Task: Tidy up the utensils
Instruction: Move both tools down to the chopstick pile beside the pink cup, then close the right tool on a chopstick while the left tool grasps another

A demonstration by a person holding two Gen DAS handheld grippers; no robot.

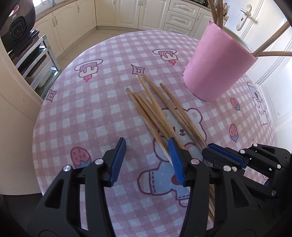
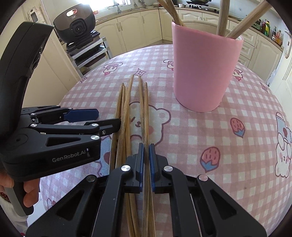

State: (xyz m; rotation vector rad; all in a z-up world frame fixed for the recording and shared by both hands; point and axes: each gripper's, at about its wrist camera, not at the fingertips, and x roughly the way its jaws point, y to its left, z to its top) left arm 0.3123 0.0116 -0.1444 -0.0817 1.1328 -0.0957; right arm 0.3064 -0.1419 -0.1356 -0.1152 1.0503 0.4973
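Observation:
Several wooden chopsticks [image 1: 155,113] [image 2: 127,109] lie in a loose bundle on the pink checked tablecloth [image 1: 91,109]. My right gripper [image 2: 146,160] [image 1: 206,151] is shut on the near ends of two of them, on the bundle's right side. My left gripper [image 1: 147,160] [image 2: 107,118] stands open with only cloth between its pads. Its right finger [image 1: 175,160] rests against the bundle's left side. A tall pink holder [image 1: 219,63] [image 2: 204,73] stands upright beyond the bundle to the right, with several chopsticks leaning in it.
The round table's far edge [image 1: 146,31] curves close behind the holder. A dark rice cooker [image 2: 76,23] sits on a metal rack [image 2: 91,52] off the table to the left. Cream cabinets [image 1: 127,12] line the back. A hand [image 2: 27,191] holds the left gripper's handle.

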